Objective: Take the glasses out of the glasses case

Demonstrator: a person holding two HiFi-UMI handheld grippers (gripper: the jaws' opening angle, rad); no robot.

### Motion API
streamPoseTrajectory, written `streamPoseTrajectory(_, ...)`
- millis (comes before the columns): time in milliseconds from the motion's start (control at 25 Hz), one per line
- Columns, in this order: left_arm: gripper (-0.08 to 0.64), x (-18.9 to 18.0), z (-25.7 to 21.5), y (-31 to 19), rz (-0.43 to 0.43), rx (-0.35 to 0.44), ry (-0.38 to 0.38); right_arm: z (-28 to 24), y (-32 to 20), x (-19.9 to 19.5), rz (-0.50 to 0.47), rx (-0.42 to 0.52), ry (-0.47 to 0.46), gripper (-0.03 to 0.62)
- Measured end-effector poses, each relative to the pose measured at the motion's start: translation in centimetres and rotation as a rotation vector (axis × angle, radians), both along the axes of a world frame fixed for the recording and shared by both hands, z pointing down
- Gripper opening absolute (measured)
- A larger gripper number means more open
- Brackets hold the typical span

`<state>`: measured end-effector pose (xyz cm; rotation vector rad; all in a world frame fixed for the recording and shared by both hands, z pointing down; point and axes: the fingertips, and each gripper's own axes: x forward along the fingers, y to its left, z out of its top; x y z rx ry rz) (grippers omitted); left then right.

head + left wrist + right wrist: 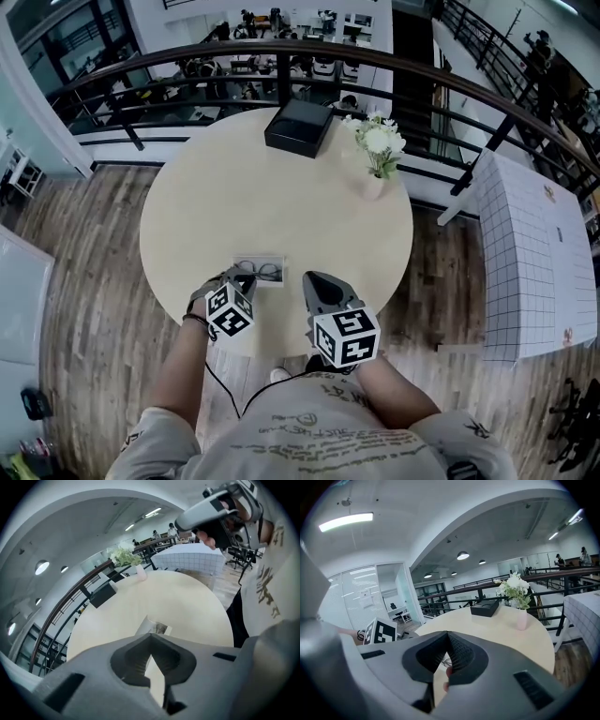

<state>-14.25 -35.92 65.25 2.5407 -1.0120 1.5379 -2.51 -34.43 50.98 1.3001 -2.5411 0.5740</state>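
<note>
The glasses case [259,271] is a small pale open case lying near the table's front edge, with dark-rimmed glasses [266,272] in it. My left gripper [244,277] is at the case's left end with its jaws shut and nothing between them. In the left gripper view the case [154,627] shows just beyond the tips of the left gripper [150,638]. My right gripper [313,280] hovers just right of the case, also shut and holding nothing. In the right gripper view the right gripper [447,636] hides most of the case.
The round beige table [281,197] carries a black box [298,126] at its far edge and a vase of white flowers [377,150] at the far right. A railing [281,56] curves behind it. A gridded white board [530,258] stands to the right.
</note>
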Motion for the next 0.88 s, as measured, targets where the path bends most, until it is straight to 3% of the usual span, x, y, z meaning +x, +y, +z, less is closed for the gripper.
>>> streamPoseTrajectory(160, 0.006, -0.5, 2.7, -0.8, 0.073, -0.028, -0.119, 0.4, -0.3, 0.9, 0.015, -0.009, 0.01, 0.011)
streamPoseTrajectory(320, 0.012, -0.9, 4.5, -1.2, 0.149, -0.079, -0.191, 0.7, -0.4, 1.7, 0.038, -0.021, 0.016, 0.011)
streamPoseTrajectory(480, 0.08, -1.4, 6.4, -1.7, 0.21, -0.119, -0.25, 0.8, -0.7, 2.3, 0.05, -0.029, 0.019, 0.011)
streamPoseTrajectory(880, 0.08, -1.9, 8.9, -3.2, 0.272, -0.158, -0.319, 1.6, -1.5, 3.1, 0.076, -0.047, 0.038, 0.011)
